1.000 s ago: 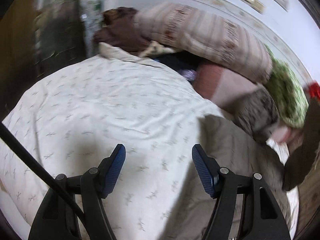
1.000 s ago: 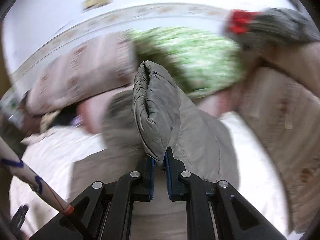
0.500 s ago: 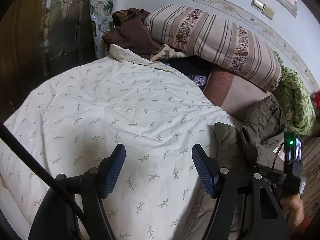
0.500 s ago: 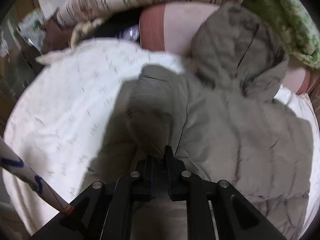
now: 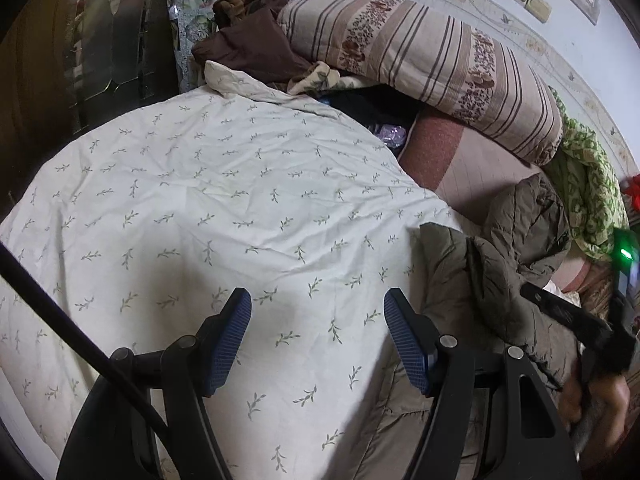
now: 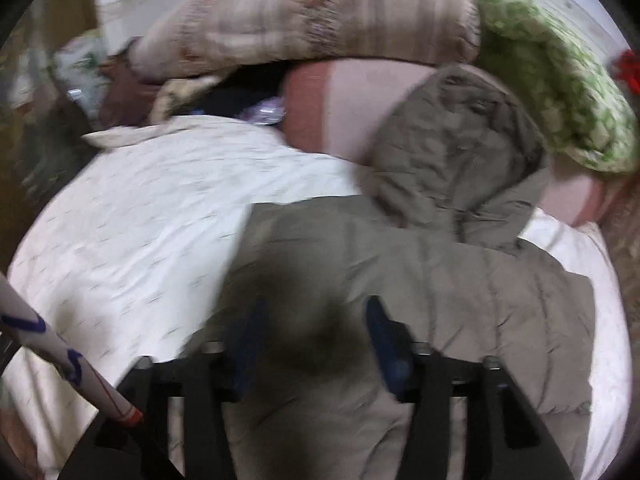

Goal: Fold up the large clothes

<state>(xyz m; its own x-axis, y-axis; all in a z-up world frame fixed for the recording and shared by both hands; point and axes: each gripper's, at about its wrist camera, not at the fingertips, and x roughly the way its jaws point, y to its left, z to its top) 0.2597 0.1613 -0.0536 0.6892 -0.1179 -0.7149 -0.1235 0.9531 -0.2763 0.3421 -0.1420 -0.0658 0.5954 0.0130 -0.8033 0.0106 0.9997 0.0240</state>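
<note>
An olive-grey padded jacket with a hood [image 6: 432,264] lies spread on the bed, its hood up against the pink pillow. It also shows at the right of the left wrist view [image 5: 492,280]. My right gripper [image 6: 314,340] is open and empty, just above the jacket's lower middle. My left gripper [image 5: 318,332] is open and empty over the white leaf-print bedspread [image 5: 208,200], just left of the jacket's edge. The right gripper's body and the hand holding it show at the far right of the left wrist view [image 5: 580,328].
A striped bolster [image 5: 420,52], a pink pillow [image 5: 460,160], a green patterned blanket [image 5: 588,184] and dark brown clothes [image 5: 248,40] are piled at the head of the bed. A dark cabinet [image 5: 100,40] stands at the left.
My right gripper lowered the jacket's folded part onto the bed, then opened and let go. The jacket now lies flat. My left gripper stayed open over the bedspread.
</note>
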